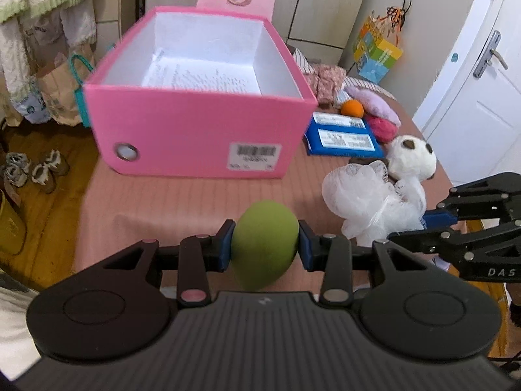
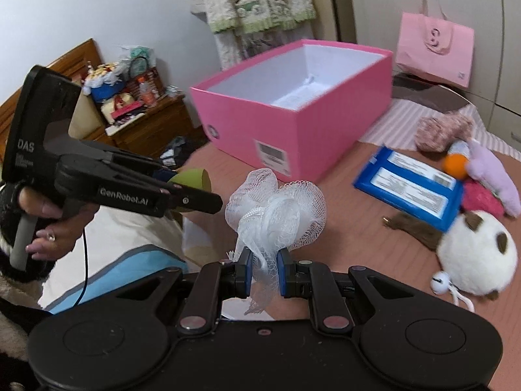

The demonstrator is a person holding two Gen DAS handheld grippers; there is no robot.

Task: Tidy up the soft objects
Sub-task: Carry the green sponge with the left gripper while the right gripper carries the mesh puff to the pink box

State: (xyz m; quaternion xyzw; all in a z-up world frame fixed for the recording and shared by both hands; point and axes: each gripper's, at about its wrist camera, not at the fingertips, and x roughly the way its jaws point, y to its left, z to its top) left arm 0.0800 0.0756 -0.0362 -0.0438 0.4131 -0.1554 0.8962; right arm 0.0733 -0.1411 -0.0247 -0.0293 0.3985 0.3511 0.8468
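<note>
Already both claws are loaded: two soft things held above the near edge of the bed.

Clamped across its middle by the left gripper [image 1: 266,240], the green sponge egg [image 1: 264,244] looks light and springy, bulging slightly between the pads, so a waist grip suits it. The right gripper [image 2: 264,273] is closed on the thin neck of the white mesh puff [image 2: 276,208], which is airy, limp and likely to snag or slip; gathering more netting would be surer. The pink box [image 1: 202,137] stands open beyond, toward the bed's far edge.
</note>
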